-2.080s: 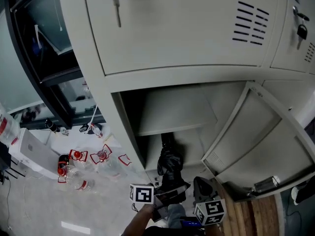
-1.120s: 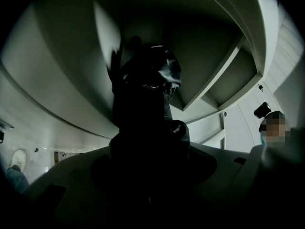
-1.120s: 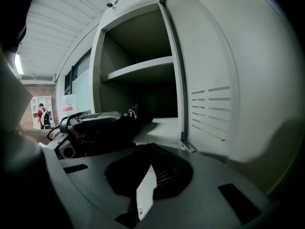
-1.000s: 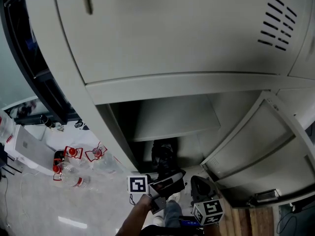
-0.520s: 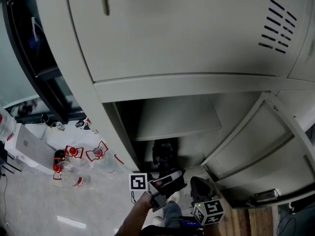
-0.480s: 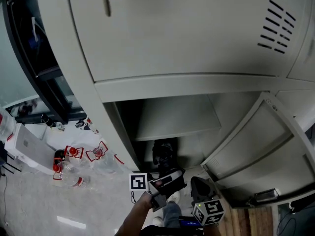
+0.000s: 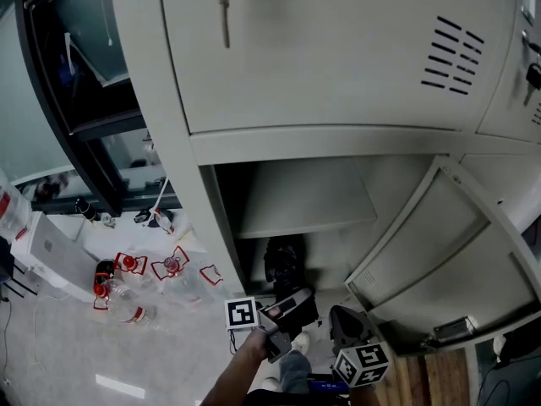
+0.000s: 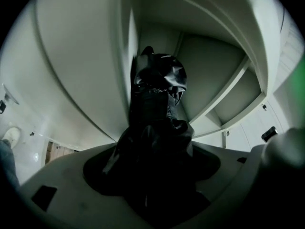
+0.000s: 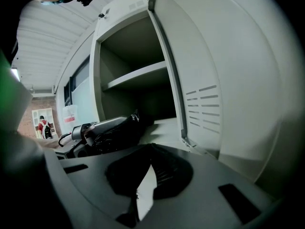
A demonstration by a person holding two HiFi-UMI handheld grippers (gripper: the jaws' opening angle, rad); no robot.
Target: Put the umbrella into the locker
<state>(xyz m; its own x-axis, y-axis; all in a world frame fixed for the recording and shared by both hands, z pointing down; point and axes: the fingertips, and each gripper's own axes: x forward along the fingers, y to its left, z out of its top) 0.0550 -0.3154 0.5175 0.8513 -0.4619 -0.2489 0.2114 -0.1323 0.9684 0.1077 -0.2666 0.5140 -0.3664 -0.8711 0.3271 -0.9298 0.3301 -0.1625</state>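
The black folded umbrella (image 7: 283, 265) lies on the floor of the open lower locker compartment (image 7: 338, 248), pointing inward under the shelf (image 7: 304, 201). My left gripper (image 7: 292, 301) is at the compartment mouth, at the umbrella's near end. In the left gripper view the umbrella (image 8: 155, 104) runs out from between the jaws of that gripper (image 8: 152, 185), which have just been opening and stand wide around it. My right gripper (image 7: 347, 324) hangs just to the right, shut and empty (image 9: 148, 149). From it I see the left gripper (image 9: 81, 130) and umbrella (image 9: 125, 127).
The compartment's door (image 7: 439, 252) stands swung open to the right. Shut locker doors (image 7: 338, 49) fill the space above. Several plastic bottles (image 7: 127, 299) and a white box (image 7: 51, 256) lie on the floor at left. Wood flooring (image 7: 435, 370) shows at bottom right.
The head view has swung slightly, showing more of the upper door. The left gripper and the umbrella stay at the compartment mouth; the right gripper has barely moved.
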